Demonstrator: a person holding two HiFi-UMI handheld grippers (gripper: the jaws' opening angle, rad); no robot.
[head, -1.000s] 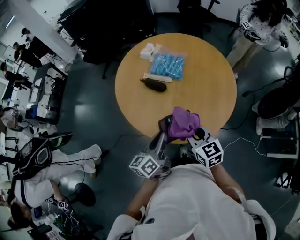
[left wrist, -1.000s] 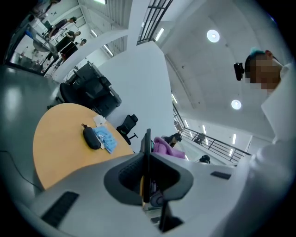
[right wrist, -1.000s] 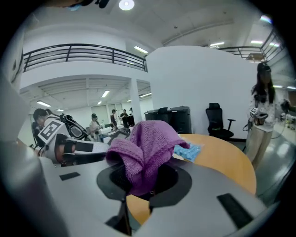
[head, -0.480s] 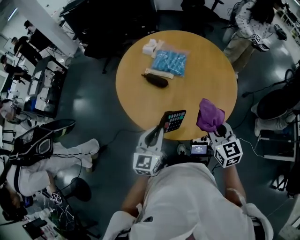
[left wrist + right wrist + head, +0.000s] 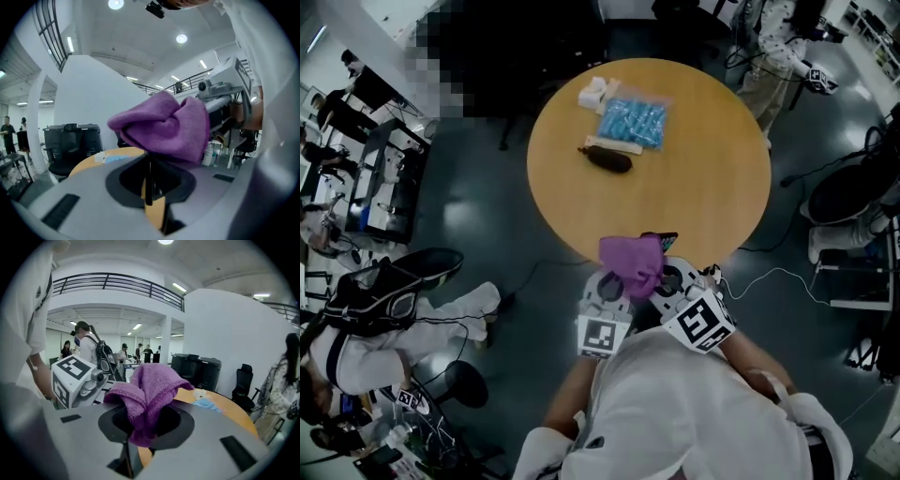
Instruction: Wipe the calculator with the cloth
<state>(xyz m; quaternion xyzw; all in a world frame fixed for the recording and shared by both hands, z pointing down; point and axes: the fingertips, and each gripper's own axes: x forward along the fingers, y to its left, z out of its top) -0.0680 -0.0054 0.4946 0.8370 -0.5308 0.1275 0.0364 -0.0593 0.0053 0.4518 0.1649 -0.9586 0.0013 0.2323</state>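
Item: round wooden desk, seen from above. At the desk's near edge, one calculator, dark and mostly covered, with only a corner showing past the cloth. Cloth: purple, bunched, lying over the calculator just at the desk's near rim. Left tool: jaws closed on the calculator, which shows edge-on in the left gripper view as a thin dark upright line with the cloth heaped right above it. Right tool: jaws clamped on the cloth, whose folds rise out of them and droop over the front; the left tool's marker cube stands just beside it. Both tools sit close together at the desk's near edge, held by a person in a white top. On the desk's far side, well apart from the calculator: one clear bag of blue pieces, one white crumpled item just beside the bag, one pale strip and one dark oblong object touching or nearly touching it.
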